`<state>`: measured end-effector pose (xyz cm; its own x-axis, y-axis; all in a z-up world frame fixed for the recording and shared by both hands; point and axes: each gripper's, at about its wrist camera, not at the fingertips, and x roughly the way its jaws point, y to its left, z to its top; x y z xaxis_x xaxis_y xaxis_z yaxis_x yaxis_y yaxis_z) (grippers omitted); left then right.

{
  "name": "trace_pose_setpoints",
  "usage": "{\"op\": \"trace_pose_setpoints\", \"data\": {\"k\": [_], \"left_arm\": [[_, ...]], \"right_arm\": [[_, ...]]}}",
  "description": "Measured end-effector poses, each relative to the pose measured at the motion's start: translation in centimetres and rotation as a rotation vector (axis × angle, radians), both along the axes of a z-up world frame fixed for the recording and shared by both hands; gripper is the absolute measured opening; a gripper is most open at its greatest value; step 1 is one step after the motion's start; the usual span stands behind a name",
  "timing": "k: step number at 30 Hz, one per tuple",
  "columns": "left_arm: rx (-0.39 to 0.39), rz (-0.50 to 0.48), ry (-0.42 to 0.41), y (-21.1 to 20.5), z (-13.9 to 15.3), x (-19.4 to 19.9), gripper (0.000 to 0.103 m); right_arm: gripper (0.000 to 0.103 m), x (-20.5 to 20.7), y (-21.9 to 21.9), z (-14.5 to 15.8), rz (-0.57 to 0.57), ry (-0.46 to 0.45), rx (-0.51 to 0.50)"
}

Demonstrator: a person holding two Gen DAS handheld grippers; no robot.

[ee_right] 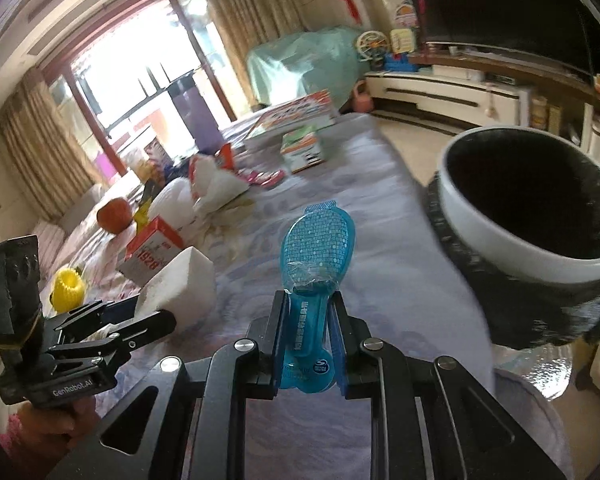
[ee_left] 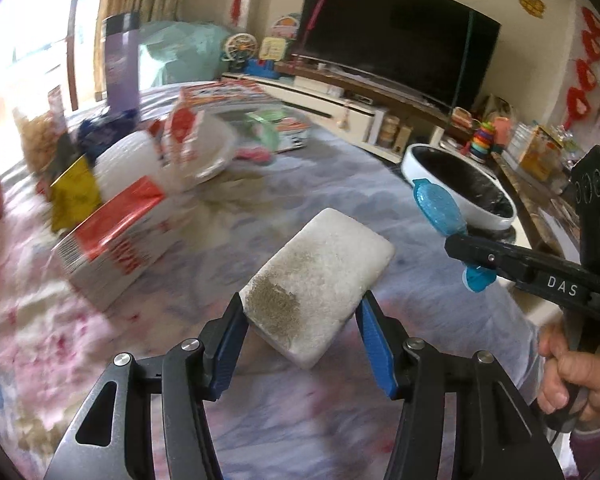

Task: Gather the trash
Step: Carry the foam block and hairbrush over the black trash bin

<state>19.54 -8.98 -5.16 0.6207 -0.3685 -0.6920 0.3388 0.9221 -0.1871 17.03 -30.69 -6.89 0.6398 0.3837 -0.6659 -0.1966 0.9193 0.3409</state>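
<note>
Between the blue pads of the left claw (ee_left: 302,320) sits a white foam block (ee_left: 320,280), lifted clear of the surface (ee_left: 228,216) and gripped across its short width. Its face is grainy and rounded at the corners, with a grey-green stain near the gripped end. It looks very light and a little crumbly, so a firm squeeze could dent it; holding it by the flat sides, as now, seems the safest place.

The right claw (ee_right: 308,308) is closed on a blue plastic wrapper (ee_right: 316,248), pinched at its narrow neck while the wider oval end sticks out ahead. That wrapper looks thin, glossy and crinkly, light but slippery, so the neck is the better hold.

Just off the surface's edge stands a bin (ee_right: 496,248) with a white rim and black liner, near both claws. Further back lie 2 red-and-white cartons (ee_left: 112,236), crumpled white wrapping (ee_left: 196,148) and a yellow foam net (ee_right: 68,284).
</note>
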Motion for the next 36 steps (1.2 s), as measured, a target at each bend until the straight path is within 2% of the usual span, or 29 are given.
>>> {"op": "trace_pose_setpoints", "data": {"k": [15, 36], "left_arm": [[-0.006, -0.091, -0.018, -5.4, 0.7, 2.8, 0.053], [0.028, -0.191, -0.052, -12.9, 1.6, 6.8, 0.053]], "right_arm": [[0.019, -1.1, -5.7, 1.4, -0.119, -0.035, 0.026], [0.019, 0.1, -13.2, 1.7, -0.245, -0.030, 0.033]]}}
